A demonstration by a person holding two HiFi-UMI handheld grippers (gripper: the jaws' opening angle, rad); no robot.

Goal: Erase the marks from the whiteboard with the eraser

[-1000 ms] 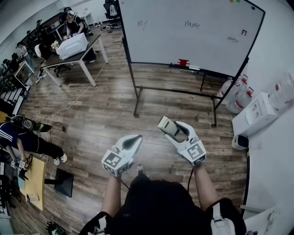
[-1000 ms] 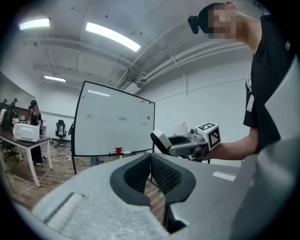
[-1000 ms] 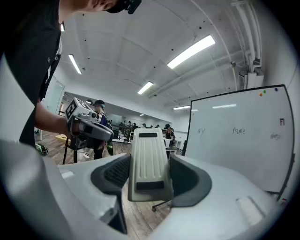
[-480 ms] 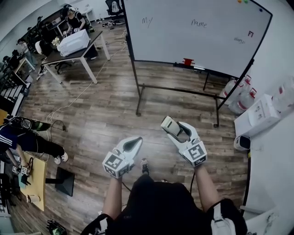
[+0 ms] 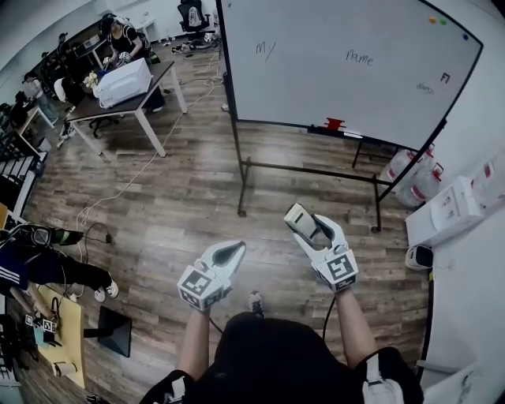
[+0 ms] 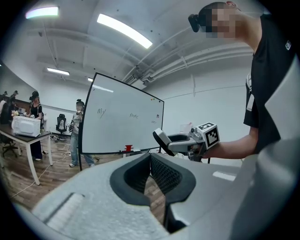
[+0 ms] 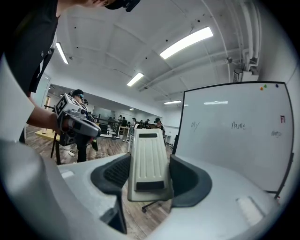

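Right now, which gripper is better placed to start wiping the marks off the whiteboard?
Right. The right gripper clamps the pale grey rectangular eraser between its fingers. The left gripper is shut and empty. The white freestanding whiteboard stands ahead, not yet within touch.

Open-plan office: standing whiteboard (image 5: 339, 87), desk (image 5: 162, 72), office chair (image 5: 192, 14), wood-plank floor (image 5: 173, 205)
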